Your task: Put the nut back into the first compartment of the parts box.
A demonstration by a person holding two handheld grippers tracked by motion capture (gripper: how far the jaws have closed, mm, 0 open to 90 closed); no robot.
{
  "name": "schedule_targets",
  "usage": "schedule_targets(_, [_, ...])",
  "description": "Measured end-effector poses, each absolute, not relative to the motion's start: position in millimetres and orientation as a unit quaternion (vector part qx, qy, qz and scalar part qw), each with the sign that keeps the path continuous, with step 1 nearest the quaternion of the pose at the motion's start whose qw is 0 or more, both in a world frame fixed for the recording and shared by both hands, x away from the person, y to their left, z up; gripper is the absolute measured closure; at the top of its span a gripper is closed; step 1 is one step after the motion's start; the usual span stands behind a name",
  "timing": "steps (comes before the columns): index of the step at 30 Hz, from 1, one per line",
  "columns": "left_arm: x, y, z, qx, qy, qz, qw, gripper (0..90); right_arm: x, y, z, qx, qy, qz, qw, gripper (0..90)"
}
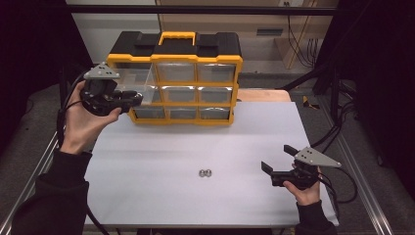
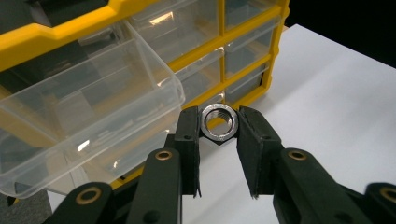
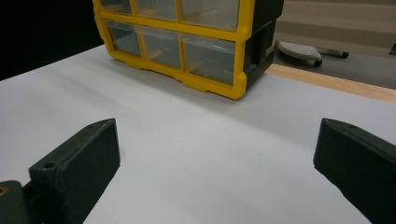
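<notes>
A yellow and black drawer organiser stands at the back of the white table. Its top left clear drawer is pulled out. My left gripper is raised beside that drawer, shut on a steel hex nut held upright between its pads, just right of the open drawer. Two more nuts lie together on the table near the front. My right gripper rests low at the front right, jaws wide open with nothing between them.
The organiser has several shut clear drawers. A wooden board lies behind the table's right side. Cables hang off the right edge. The white table spreads wide between the grippers.
</notes>
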State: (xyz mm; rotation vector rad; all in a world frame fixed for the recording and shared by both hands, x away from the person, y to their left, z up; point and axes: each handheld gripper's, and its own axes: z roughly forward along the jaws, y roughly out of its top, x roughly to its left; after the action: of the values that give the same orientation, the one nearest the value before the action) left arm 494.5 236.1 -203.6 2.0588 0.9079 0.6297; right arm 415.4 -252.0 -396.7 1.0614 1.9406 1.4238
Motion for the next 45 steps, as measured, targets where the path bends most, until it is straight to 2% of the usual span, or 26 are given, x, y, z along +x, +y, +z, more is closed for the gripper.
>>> schedule_targets(21, [522,242,-190,0.784,0.393,0.264,0.400,69.4,415,-252,-397,0.389,0.714,0.524,0.253,1.0])
schedule_targets(24, [528,243,-188,0.787,0.397,0.272,0.387,69.4,415,-252,-396,0.389,0.714,0.525,0.253,1.0])
schedule_targets(45, [553,248,-198,0.778,0.416,0.283,0.376,69.3,415,-253,-396,0.389,0.713,0.525,0.253,1.0])
